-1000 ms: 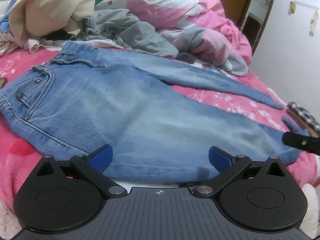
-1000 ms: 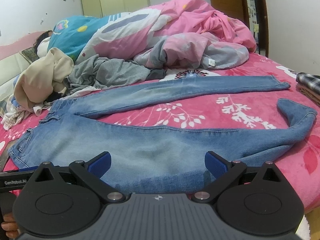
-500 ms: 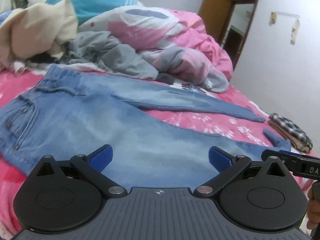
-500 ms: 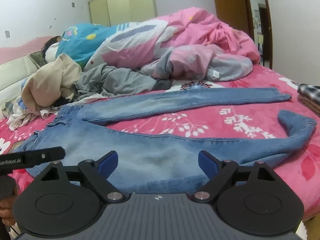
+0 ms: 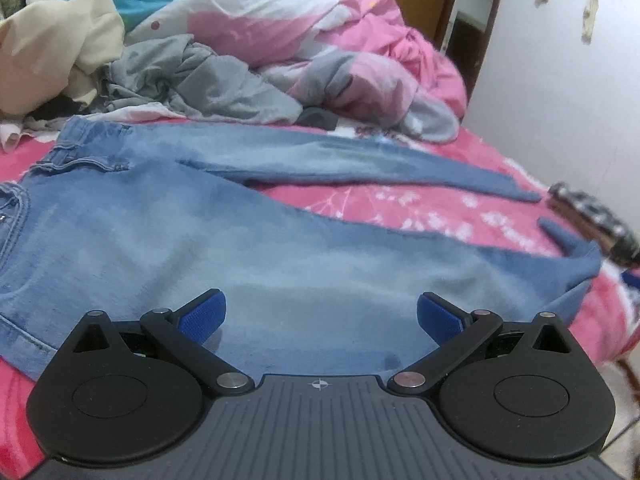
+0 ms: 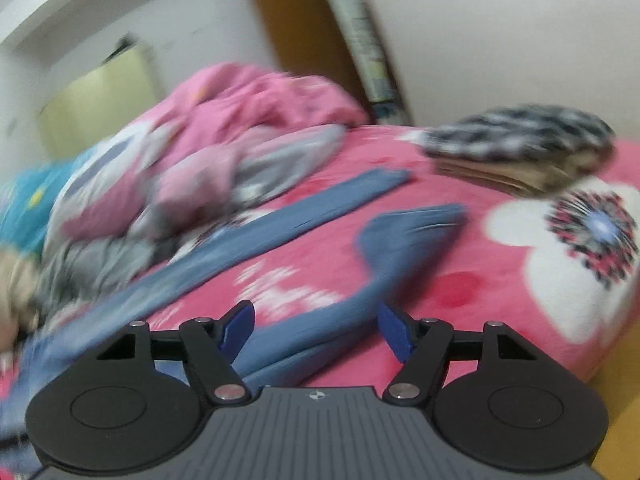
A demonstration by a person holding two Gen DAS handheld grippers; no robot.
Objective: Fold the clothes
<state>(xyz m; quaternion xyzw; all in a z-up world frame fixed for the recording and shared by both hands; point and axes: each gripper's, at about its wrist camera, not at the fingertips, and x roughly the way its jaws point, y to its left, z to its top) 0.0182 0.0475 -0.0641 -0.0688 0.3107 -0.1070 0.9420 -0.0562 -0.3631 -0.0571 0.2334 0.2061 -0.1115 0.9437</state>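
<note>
We see jeans (image 5: 248, 248) flat on the bed (image 6: 500, 280), left claw (image 5: 320, 314) open and empty above the near leg, right claw (image 6: 314, 330) closing over the near-right cuff, risking a thin pinch that slips.

I see the jeans (image 5: 248, 248) spread flat on the bed (image 5: 432, 216), legs running right. Behind them lies a heap of clothes (image 5: 192, 80); a folded stack (image 6: 520, 148) sits beyond the hems.
</note>
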